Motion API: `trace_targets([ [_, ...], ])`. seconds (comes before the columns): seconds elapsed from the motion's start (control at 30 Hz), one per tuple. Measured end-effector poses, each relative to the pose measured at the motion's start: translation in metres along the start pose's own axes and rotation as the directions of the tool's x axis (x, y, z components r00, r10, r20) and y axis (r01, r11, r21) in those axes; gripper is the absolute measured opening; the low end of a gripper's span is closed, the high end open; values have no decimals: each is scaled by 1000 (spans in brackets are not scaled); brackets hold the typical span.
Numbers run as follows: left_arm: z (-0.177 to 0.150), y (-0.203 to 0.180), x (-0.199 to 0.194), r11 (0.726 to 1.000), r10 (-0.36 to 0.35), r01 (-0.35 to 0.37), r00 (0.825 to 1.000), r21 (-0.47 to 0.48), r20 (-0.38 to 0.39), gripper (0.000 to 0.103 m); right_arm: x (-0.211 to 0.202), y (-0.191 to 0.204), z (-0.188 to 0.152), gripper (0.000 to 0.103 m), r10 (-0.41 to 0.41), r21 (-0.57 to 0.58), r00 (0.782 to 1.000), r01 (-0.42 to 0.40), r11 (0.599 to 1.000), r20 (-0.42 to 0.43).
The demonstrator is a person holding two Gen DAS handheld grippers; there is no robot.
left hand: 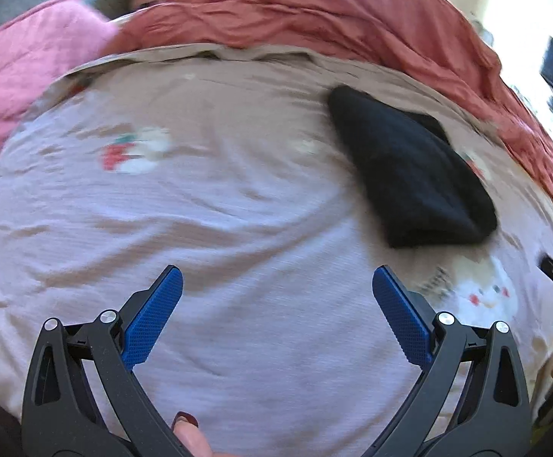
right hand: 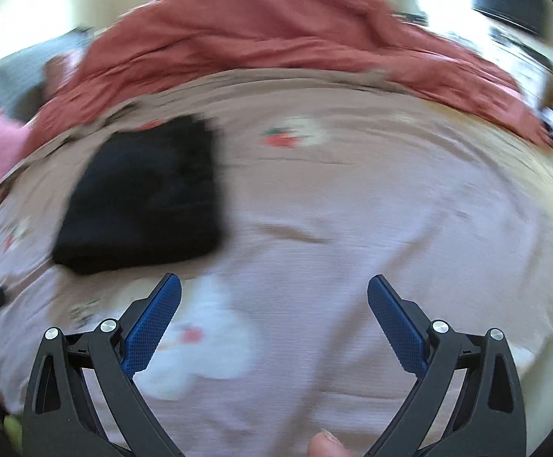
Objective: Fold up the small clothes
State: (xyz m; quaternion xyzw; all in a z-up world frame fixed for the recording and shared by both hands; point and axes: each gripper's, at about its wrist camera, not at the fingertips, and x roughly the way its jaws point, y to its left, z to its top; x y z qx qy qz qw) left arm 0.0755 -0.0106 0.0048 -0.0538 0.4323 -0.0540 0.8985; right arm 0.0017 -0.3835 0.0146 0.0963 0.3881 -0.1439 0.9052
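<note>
Folded black garment [left hand: 409,171] [right hand: 143,194] lies beyond both grippers' spread, empty jaws.

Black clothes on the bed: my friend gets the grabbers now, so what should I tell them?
Left gripper: open, holding nothing, above the bedsheet.
Right gripper: open, holding nothing as well.
The black garment lies folded on the sheet, between the two grippers and a bit ahead of them, near the red blanket. Neither gripper touches it.
Done: that piece looks folded.
Left: no unfolded small clothes are in view, so look around for the next one.
</note>
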Motion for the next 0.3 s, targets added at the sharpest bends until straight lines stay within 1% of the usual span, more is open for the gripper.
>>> trace_targets([
  [0.03, 7, 22, 0, 999, 23, -23, 1000, -46, -1, 94, -3, -24, -2, 98, -67, 52, 998, 67, 996, 3],
  [0.07, 13, 45, 1, 995, 52, -53, 999, -89, -11, 94, -5, -44, -4, 98, -116, 99, 993, 115, 988, 1],
  [0.1, 21, 75, 3, 986, 87, -90, 996, -141, -30, 94, -8, -67, -8, 98, -162, 153, 987, 160, 975, -3],
  [0.13, 26, 96, 4, 977, 115, -119, 993, -175, -35, 94, -11, -99, -13, 98, -224, 222, 975, 220, 950, -11],
  [0.17, 32, 122, 6, 964, 157, -163, 987, -213, -42, 94, -14, -128, -20, 98, -292, 278, 956, 287, 917, -23],
  [0.2, 37, 155, 9, 939, 220, -228, 974, -258, -59, 94, -18, -156, -28, 98, -361, 331, 931, 355, 874, -46],
  [0.23, 40, 176, 10, 921, 255, -265, 964, -285, -72, 94, -23, -194, -41, 98, -449, 400, 889, 445, 801, -90],
  [0.27, 43, 203, 12, 897, 297, -310, 951, -316, -88, 94, -28, -227, -53, 98, -513, 454, 849, 509, 731, -127],
  [0.3, 46, 237, 14, 859, 358, -373, 927, -352, -109, 94, -33, -250, -64, 98, -554, 488, 817, 554, 675, -160],
])
